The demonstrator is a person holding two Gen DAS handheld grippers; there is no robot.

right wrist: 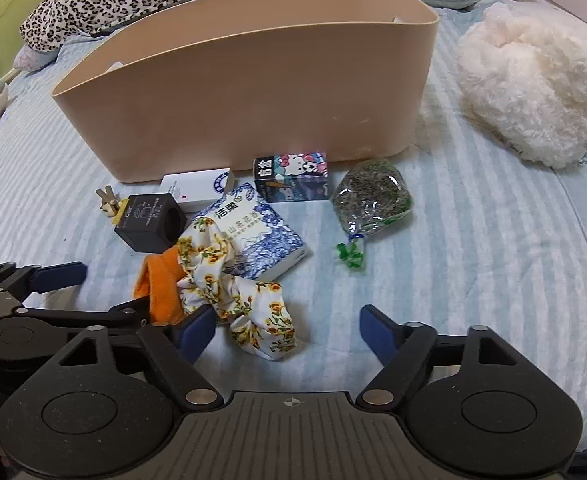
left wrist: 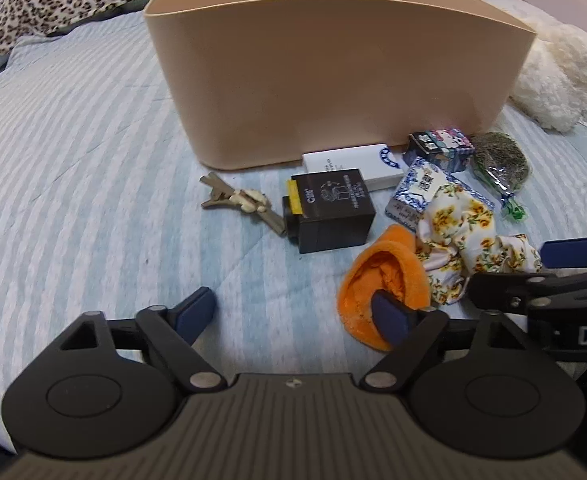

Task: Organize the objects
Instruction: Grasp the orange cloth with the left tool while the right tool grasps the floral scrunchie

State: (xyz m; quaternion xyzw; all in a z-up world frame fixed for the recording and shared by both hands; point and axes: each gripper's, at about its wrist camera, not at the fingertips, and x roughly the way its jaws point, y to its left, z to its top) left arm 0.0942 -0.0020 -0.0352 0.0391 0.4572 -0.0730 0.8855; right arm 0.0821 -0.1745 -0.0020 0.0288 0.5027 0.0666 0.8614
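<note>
Tools (left wrist: pixel 295 312) (right wrist: pixel 287 330) both open, orange cloth (left wrist: pixel 381 280) beside floral scrunchie (right wrist: pixel 249 292), beige bin (right wrist: pixel 253 92) behind.

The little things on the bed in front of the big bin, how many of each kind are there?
Boxes and packs: 4 (black cube box, white flat box, cartoon cat box, blue-and-white tissue pack)
Fabric scrunchies: 2 (orange, floral)
Bunch of keys: 1
Clear bag of dried herbs: 1
Total: 8
</note>
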